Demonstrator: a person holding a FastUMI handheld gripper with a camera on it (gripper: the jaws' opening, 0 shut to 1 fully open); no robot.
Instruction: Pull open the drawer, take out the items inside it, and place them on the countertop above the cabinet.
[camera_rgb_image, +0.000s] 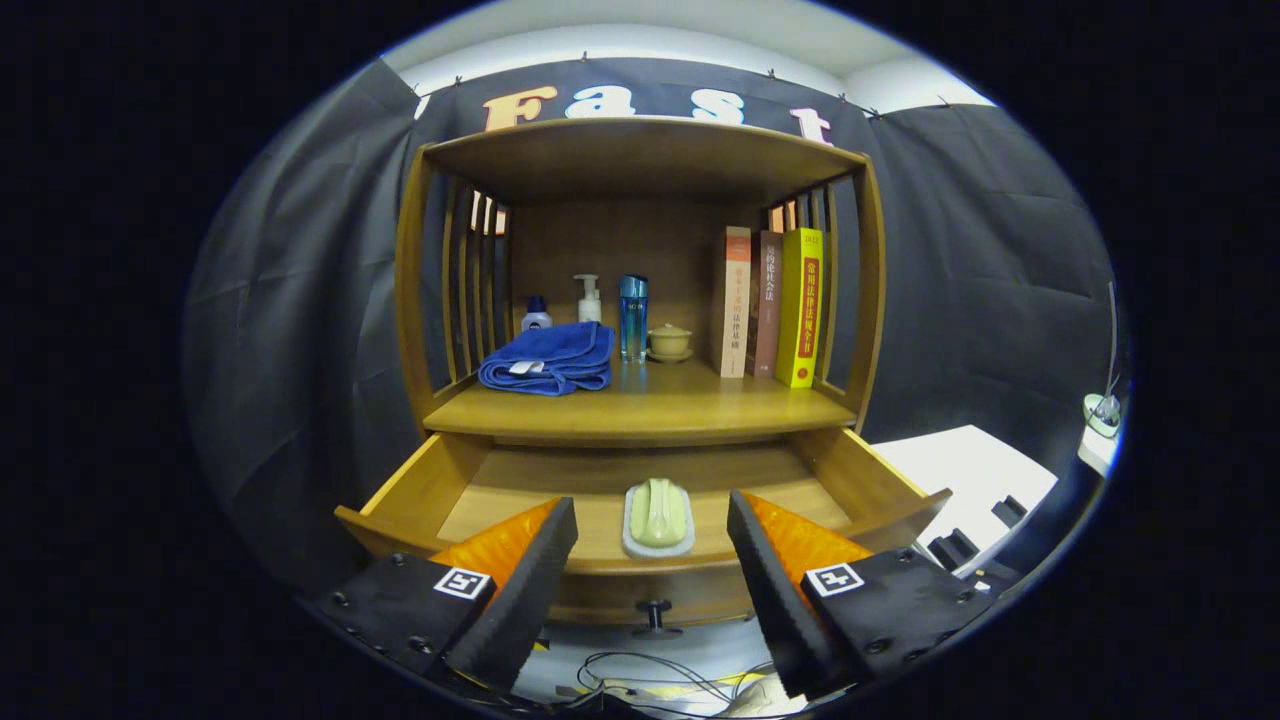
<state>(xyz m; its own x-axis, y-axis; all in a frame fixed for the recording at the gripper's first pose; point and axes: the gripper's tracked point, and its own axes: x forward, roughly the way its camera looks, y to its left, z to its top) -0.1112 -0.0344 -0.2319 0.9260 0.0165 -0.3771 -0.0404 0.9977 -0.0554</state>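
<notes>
A pale green, rounded soap (657, 510) on its light rectangular dish (658, 546) lies in the pulled-out wooden drawer (420, 487), just ahead of the wide-apart, empty fingers (652, 527), below the smooth wooden countertop (690, 405) holding a folded blue towel (550, 358), bottles and upright books (772, 304).

Cabinet (640, 410): wood, warm honey tone, smooth with a soft sheen on the countertop. Drawer (420, 490): same wood, paler matt floor; knob (655, 612) dark, looks like metal or plastic, cannot tell which. Soap dish (658, 516): pale green, glossy, ceramic-looking or plastic. Towel (550, 358): blue cloth, soft, matt. Bottle (633, 316): blue, shiny. Books (770, 305): paper covers, slight gloss. Gripper (652, 570) spread wide, fingers ribbed, matt.
</notes>
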